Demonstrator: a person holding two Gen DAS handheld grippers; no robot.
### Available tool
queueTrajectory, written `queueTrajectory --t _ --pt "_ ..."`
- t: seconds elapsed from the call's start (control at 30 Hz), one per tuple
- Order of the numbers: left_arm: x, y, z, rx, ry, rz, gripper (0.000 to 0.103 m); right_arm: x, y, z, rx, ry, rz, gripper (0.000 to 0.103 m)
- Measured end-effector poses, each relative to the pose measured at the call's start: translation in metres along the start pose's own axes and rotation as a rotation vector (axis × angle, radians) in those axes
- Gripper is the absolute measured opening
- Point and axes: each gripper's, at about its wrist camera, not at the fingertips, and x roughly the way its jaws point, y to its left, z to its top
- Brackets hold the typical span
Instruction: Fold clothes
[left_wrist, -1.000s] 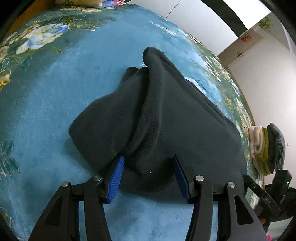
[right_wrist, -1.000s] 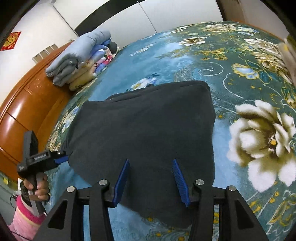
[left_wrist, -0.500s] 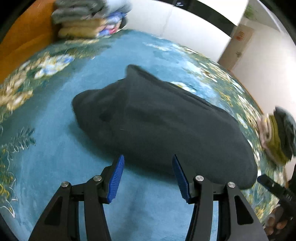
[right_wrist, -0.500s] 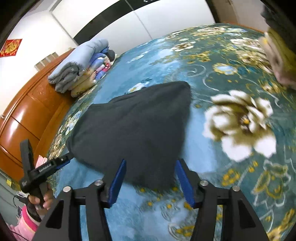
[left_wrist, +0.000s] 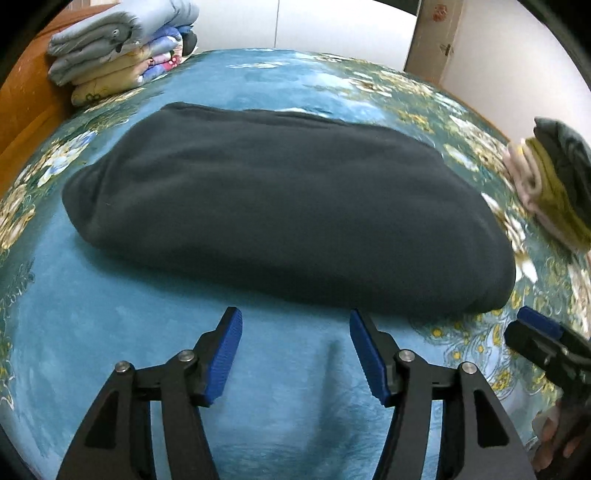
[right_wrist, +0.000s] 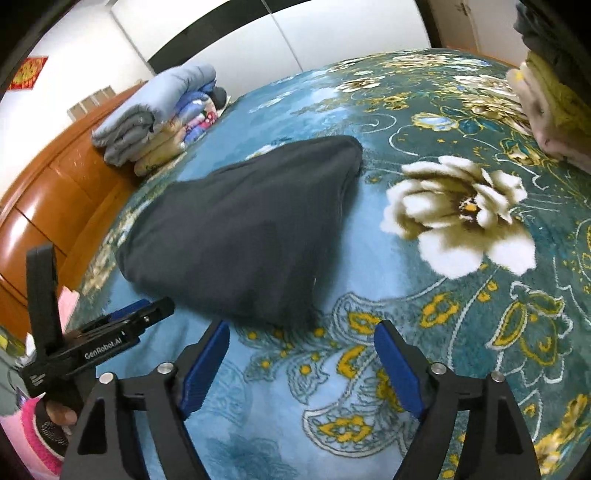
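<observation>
Dark fleece garment (left_wrist: 288, 206) — ahead, clear of both tools

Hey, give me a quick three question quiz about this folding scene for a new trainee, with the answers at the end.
1. True or false: the left gripper is clamped on the dark fleece garment.
2. What sits against the wooden headboard? A) stacked folded quilts B) a laundry basket C) a lamp
3. Fill in: the right gripper hovers with its jaws ____.

Key:
1. False; it is open, short of the garment's near edge.
2. A, the stacked folded quilts.
3. Open, holding nothing.
</observation>
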Motion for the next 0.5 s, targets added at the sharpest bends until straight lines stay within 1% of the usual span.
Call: queueTrajectory --t 0.1,0.13,0.23,0.3,0.43,0.5 --pt "0.006 -0.010 -0.005 0.009 0.001 0.032 0.063 0.006 0.004 -0.004 -0.055 0.003 -0.045 0.101" --pt "0.009 -0.013 -0.006 0.009 0.001 0.047 0.063 0.007 0.005 -0.005 -0.073 0.002 -0.061 0.103" --pt "0.015 -0.019 -0.011 0.001 0.003 0.089 0.063 0.011 0.003 -0.007 -0.087 -0.008 -0.090 0.103" --pt "0.014 -0.023 -0.014 -0.009 -0.024 0.114 0.065 0.017 -0.001 -0.007 -0.093 0.000 -0.107 0.103" --pt "0.013 -0.026 -0.023 -0.034 -0.057 0.156 0.072 0.027 -0.004 -0.010 -0.119 0.010 -0.126 0.103" --pt "0.012 -0.028 -0.027 -0.046 -0.074 0.177 0.075 0.029 -0.001 -0.012 -0.153 -0.002 -0.141 0.103"
